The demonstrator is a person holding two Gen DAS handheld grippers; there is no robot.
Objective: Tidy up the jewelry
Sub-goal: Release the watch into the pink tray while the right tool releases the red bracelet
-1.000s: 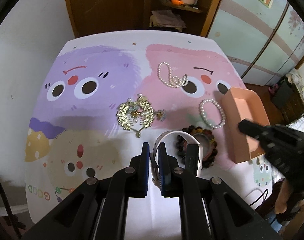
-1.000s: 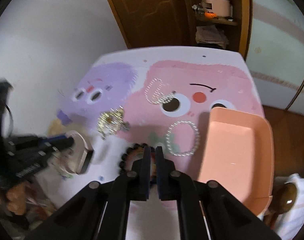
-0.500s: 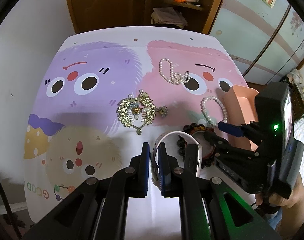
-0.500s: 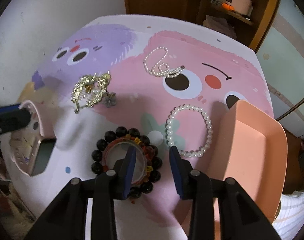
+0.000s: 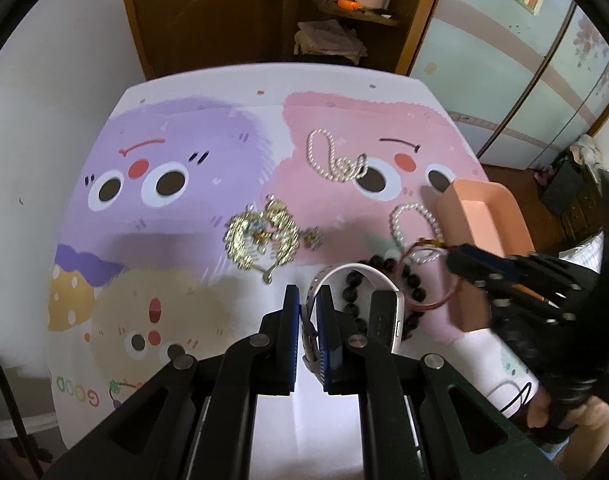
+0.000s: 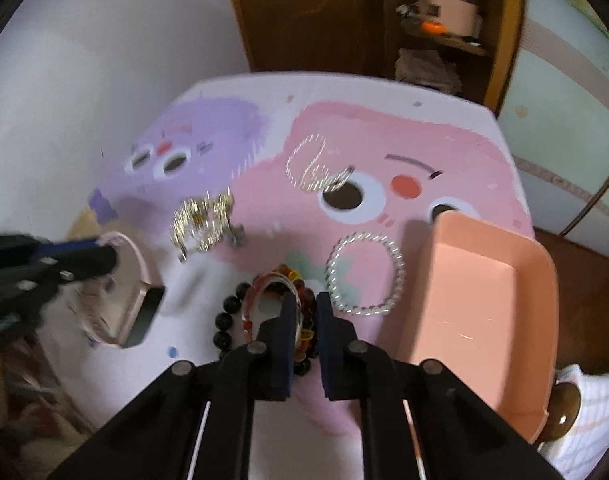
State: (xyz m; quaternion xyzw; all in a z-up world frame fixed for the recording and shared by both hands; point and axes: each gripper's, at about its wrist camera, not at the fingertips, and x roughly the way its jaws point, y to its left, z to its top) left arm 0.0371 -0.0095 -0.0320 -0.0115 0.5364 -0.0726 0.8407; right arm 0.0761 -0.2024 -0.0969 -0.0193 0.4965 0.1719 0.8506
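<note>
1. Up front, left gripper (image 5: 308,300) has its pads clamped on the strap of a pink watch (image 5: 378,304); the watch body hangs just right of the fingers, above the tablecloth (image 5: 176,280).
2. Right gripper (image 6: 304,308) has its fingers pinched together on the thin clear-and-amber bangle (image 6: 272,284), which tilts up out of the dark bead bracelet (image 6: 228,320) lying directly under the tips.
3. Just right of the right gripper's tips lies the pearl bracelet (image 6: 364,276), flat; beyond it, the pink tray (image 6: 492,312), its left wall near the pearls, its far-right corner at the table edge.
4. Ahead and left of the right gripper: gold hair comb (image 6: 202,220). Further ahead: looped pearl necklace (image 6: 316,168). Both blurred in this view.
5. From the left gripper, the comb (image 5: 260,236) sits just ahead; bare cloth to its left runs out to the table's left edge.
6. Far table edge meets a wooden door (image 5: 208,12) and shelf (image 5: 356,16).
</note>
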